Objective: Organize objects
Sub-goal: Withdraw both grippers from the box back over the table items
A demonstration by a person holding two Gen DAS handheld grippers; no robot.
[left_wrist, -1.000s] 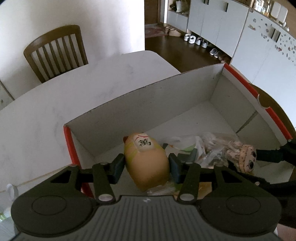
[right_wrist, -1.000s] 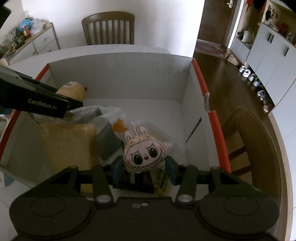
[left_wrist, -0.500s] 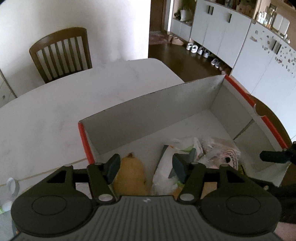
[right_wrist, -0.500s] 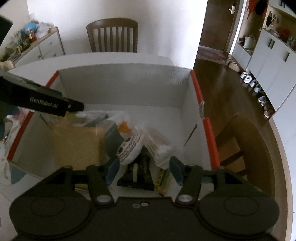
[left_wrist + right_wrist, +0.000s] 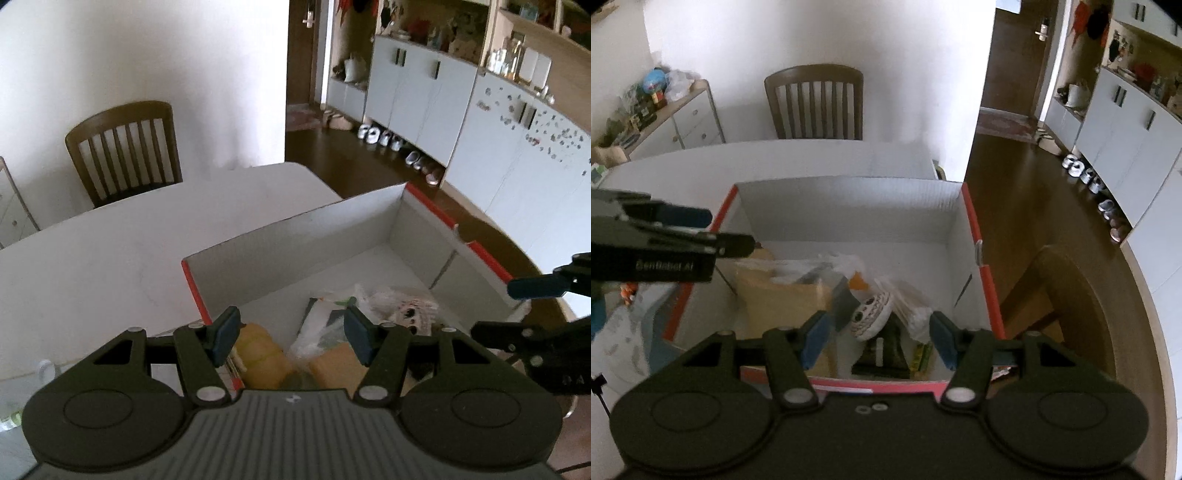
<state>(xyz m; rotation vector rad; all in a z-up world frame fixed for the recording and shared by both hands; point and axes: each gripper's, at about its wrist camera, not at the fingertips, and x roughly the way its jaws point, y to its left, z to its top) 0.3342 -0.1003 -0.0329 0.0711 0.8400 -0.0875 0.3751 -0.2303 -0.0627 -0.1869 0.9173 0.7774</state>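
A white cardboard box with red rims (image 5: 295, 240) (image 5: 849, 210) stands on the white table. In it lie a yellow plush figure (image 5: 258, 354), a cream big-eyed plush doll (image 5: 410, 314) (image 5: 870, 319), plastic bags (image 5: 831, 264), a brown package (image 5: 783, 299) and dark packets (image 5: 882, 354). My left gripper (image 5: 291, 334) is open and empty above the box's near left corner. My right gripper (image 5: 879, 338) is open and empty above the box's near edge, over the doll. Each gripper shows in the other's view.
A wooden chair (image 5: 125, 147) stands at the table's far side. A second chair (image 5: 1067, 295) is right of the box. A dresser with clutter (image 5: 665, 114) is at the far left. White cabinets and shoes (image 5: 388, 138) line the floor beyond.
Both grippers opened and let go, the left of the yellow plush, the right of the doll. Both then rose and pulled back; the toys now lie in the box.
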